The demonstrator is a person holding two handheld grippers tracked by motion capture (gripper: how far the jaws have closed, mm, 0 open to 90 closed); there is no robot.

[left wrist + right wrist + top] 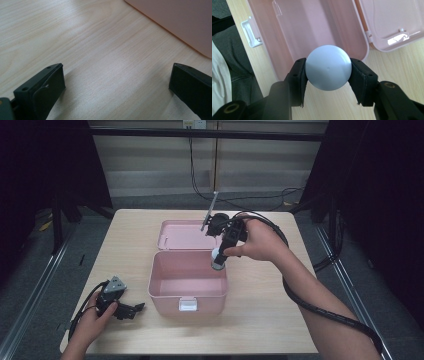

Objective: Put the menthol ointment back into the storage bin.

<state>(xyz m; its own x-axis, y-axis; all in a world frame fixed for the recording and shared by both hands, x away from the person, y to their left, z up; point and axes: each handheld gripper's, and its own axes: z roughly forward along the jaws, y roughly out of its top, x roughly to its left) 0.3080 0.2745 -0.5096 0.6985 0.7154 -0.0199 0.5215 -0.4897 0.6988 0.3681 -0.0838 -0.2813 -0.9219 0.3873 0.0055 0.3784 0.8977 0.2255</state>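
Light wood-grain table [270, 320] w/ rounded corners, set mid-room on grey floor [130, 200]. Behind it a pale beige wall [150, 155], panelled, w/ a lighter band lower down. Dark horizontal bar [210, 134] across the top of wall. Small white outlet box [194, 124] at top centre, black cables [200, 185] hanging from there, looping over floor to the right. Black curtains [385, 195] on both sides, left & right, v. dark. Metal rails [30, 290] along floor on both flanks of table. Yellowish bit on floor at left, too small to tell. Even, soft light overhead; faint sheen on tabletop.
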